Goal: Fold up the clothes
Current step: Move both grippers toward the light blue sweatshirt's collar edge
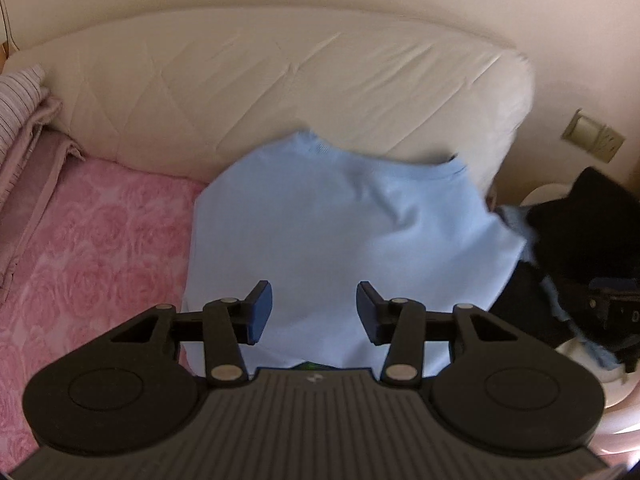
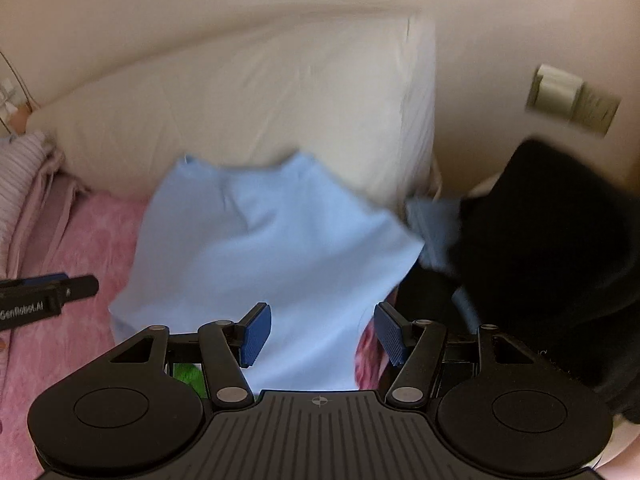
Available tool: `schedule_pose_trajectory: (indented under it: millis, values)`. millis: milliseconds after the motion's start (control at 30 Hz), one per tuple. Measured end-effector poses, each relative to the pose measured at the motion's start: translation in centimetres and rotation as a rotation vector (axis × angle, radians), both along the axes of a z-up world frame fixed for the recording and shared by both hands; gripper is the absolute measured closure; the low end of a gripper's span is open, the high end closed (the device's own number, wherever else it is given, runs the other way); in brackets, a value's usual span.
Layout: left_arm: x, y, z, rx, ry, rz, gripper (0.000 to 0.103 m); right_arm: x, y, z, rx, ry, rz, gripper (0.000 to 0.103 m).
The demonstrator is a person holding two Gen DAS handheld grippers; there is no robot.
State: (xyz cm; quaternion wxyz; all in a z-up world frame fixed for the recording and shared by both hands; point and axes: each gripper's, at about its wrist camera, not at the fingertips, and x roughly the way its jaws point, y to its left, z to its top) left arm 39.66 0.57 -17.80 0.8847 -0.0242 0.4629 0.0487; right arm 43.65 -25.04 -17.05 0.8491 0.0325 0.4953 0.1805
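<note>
Left wrist view: left gripper (image 1: 314, 308) jaws apart, empty, over light-blue shirt (image 1: 340, 240) lower centre on pink bedspread (image 1: 100, 240). Right gripper (image 2: 322, 330) also spread, empty, at the shirt's lower-right edge; shirt's length runs up-frame toward the cream pillow (image 1: 280, 88).

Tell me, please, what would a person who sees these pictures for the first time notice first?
The light blue shirt draws the eye first: it lies spread on the pink bedcover, its top against the cream pillow. Next come the two open claws, left and right, each over the shirt's near part with nothing between its pads. To the right sits a dark pile of clothes.
</note>
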Motion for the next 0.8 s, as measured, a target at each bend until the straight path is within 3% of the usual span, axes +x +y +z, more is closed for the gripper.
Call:
schedule_pose_trajectory:
  millis: [233, 433, 800]
  values:
    - [3.8, 1.9, -3.7, 0.019, 0.023, -0.049, 0.061, 2.9, 2.1, -4.0, -0.047, 0.033, 0.032, 0.042]
    - [8.5, 3.7, -5.7, 0.037, -0.007, -0.118, 0.06, 7.1, 4.6, -5.7, -0.087, -0.048, 0.069, 0.042]
    - [16.3, 6.7, -8.9, 0.144, -0.102, -0.244, 0.06, 13.3, 9.0, -8.0, -0.23, -0.21, 0.146, 0.042]
